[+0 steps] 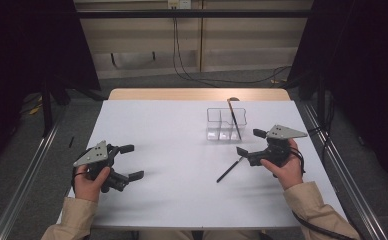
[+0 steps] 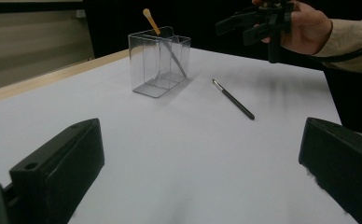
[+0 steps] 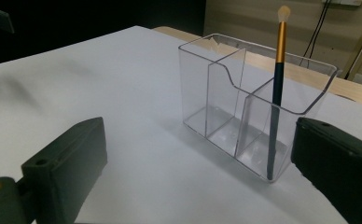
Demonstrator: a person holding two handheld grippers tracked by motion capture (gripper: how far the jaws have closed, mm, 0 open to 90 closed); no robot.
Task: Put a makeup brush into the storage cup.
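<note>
Brush [image 1: 230, 170] lies flat on our white table [image 1: 172, 150] in the high view, its long axis slanting from near-left up toward the right gripper [image 1: 248, 142], whose jaws stand wide just beside its far end. Our left gripper [image 1: 130, 161] hovers wide and empty, well apart. A clear organizer [image 1: 225, 125] holds one upright brush [image 1: 234, 118].

From the left gripper view, the lying brush [image 2: 233, 99] points its metal tip toward the organizer [image 2: 158, 63]; the right gripper [image 2: 244, 27] hangs above.

From the right gripper view, the gold-handled brush [image 3: 276, 93] leans in the organizer's [image 3: 216, 88] end compartment (the other two hold nothing).
</note>
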